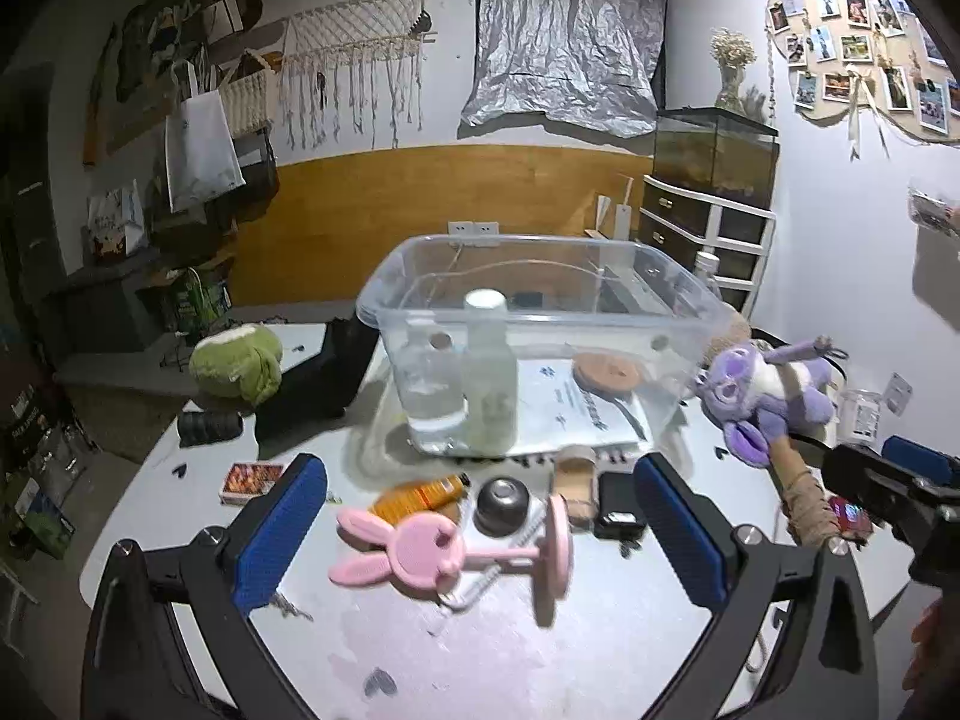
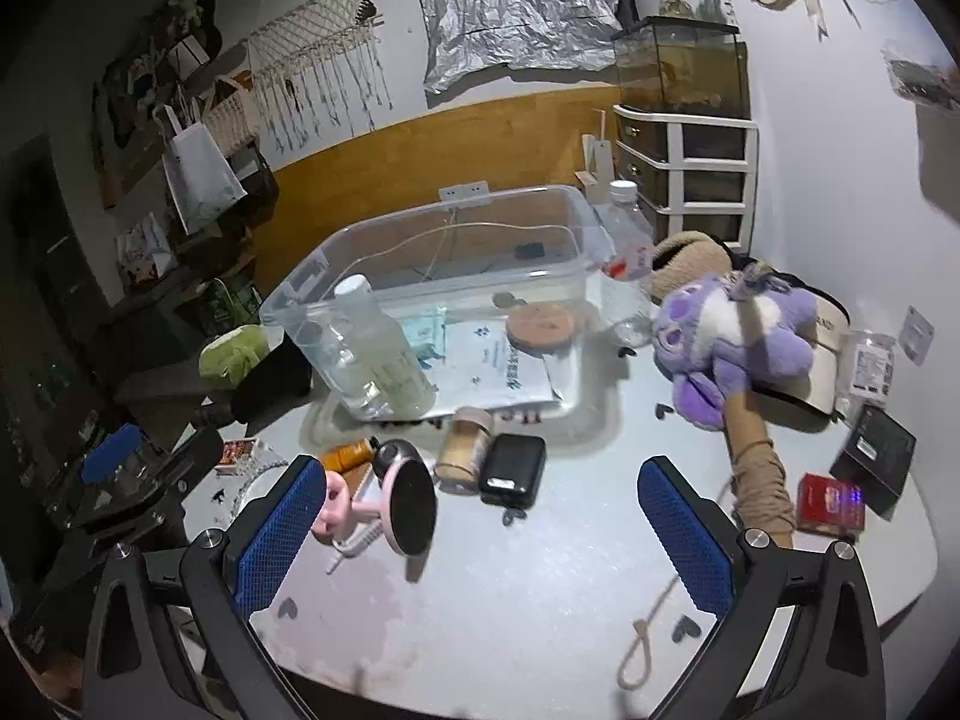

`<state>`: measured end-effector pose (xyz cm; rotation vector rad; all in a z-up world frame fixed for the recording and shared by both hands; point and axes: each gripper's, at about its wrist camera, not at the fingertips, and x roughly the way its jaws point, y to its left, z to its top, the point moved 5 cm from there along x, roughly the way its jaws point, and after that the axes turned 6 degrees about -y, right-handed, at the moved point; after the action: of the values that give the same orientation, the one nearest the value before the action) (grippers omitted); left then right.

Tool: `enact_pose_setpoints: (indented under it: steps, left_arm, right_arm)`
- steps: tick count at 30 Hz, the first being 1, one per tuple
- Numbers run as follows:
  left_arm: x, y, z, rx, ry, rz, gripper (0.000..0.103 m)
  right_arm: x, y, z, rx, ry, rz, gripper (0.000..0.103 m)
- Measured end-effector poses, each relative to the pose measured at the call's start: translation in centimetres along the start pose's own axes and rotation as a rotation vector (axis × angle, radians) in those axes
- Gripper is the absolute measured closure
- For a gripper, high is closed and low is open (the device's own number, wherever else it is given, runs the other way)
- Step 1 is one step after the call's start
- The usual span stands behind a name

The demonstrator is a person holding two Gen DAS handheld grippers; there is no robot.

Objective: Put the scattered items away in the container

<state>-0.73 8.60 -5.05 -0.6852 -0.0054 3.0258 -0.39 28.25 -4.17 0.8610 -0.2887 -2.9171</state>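
A clear plastic container (image 1: 600,321) (image 2: 456,283) stands mid-table, holding two bottles (image 1: 489,372), papers and a round cork disc (image 1: 603,372). Scattered in front of it are a pink bunny stand (image 1: 444,552) (image 2: 396,498), an orange tube (image 1: 420,495), a beige jar (image 1: 576,480) (image 2: 465,450) and a black case (image 1: 618,507) (image 2: 513,471). My left gripper (image 1: 480,534) hangs open over the pink stand, holding nothing. My right gripper (image 2: 480,528) is open above bare table, near the black case, and is empty. A purple plush (image 2: 738,342) lies to the right.
A stick wound with twine (image 2: 759,474), a red box (image 2: 831,504) and a black box (image 2: 876,456) lie at the right. A green plush (image 1: 237,363), card deck (image 1: 249,480) and black roll (image 1: 210,426) sit left. A loose cord (image 2: 648,636) trails near the front edge.
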Motion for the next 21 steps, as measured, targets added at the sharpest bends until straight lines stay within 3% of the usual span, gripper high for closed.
enact_pose_setpoints:
  steps: [14,21]
  left_arm:
    - [-2.9,-3.3,-1.6,-0.032,0.016,0.024,0.001]
    - [-2.9,-4.2,-1.2,-0.039,0.017,0.001,0.001]
  right_arm:
    - [-2.5,-4.3,-1.8,0.127,0.045,0.154,0.0]
    - [-2.1,-6.0,-2.3,0.188,0.075,0.162,0.0]
